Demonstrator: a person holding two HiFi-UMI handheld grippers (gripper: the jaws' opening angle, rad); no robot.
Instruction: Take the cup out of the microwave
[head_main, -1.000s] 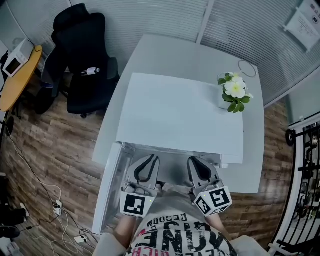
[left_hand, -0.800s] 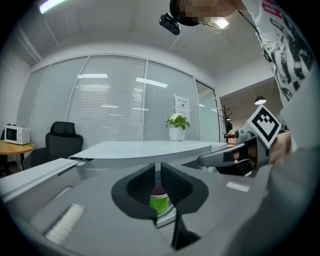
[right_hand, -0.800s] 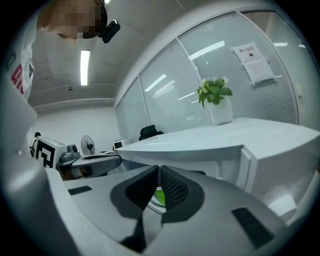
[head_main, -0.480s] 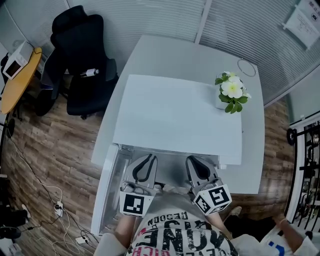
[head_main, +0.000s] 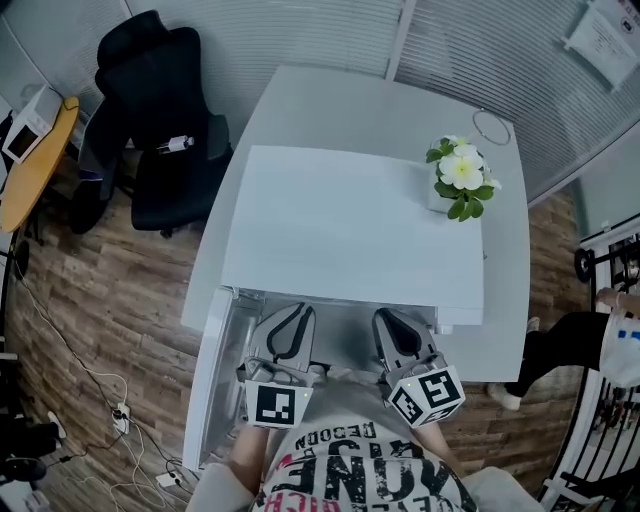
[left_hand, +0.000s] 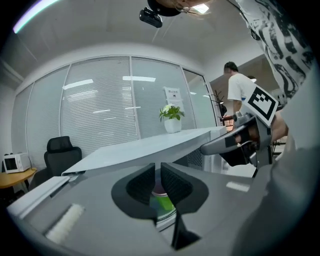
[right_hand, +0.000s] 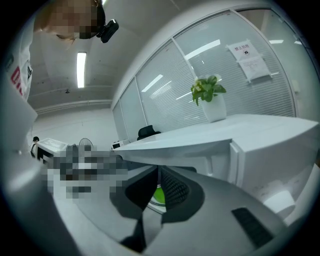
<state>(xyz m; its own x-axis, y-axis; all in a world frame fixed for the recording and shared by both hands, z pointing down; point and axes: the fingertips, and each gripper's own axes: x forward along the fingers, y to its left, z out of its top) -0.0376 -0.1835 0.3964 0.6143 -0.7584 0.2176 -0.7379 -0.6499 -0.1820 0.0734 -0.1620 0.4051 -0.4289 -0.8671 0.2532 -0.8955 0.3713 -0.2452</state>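
A white microwave (head_main: 350, 230) stands on the table, its door (head_main: 213, 370) swung open to the left. The head view hides the inside under the microwave's top. My left gripper (head_main: 297, 314) and right gripper (head_main: 386, 316) are side by side at the open front, both pointing in. Past the left gripper (left_hand: 157, 172) jaws, a thin slit apart, shows a green cup (left_hand: 165, 206) with a pale rim. The right gripper (right_hand: 157, 175) jaws meet, and the same green cup (right_hand: 158, 195) shows just beyond and below them. Neither gripper holds anything that I can see.
A potted white flower (head_main: 460, 180) sits on the microwave's far right corner. A wire ring (head_main: 492, 130) lies on the white table (head_main: 320, 100) behind it. A black office chair (head_main: 160, 110) stands at the left. A person (head_main: 600, 340) walks by at the right edge.
Both grippers have stayed at the microwave's front; the left one has rolled slightly. A person has walked into view at the right edge.
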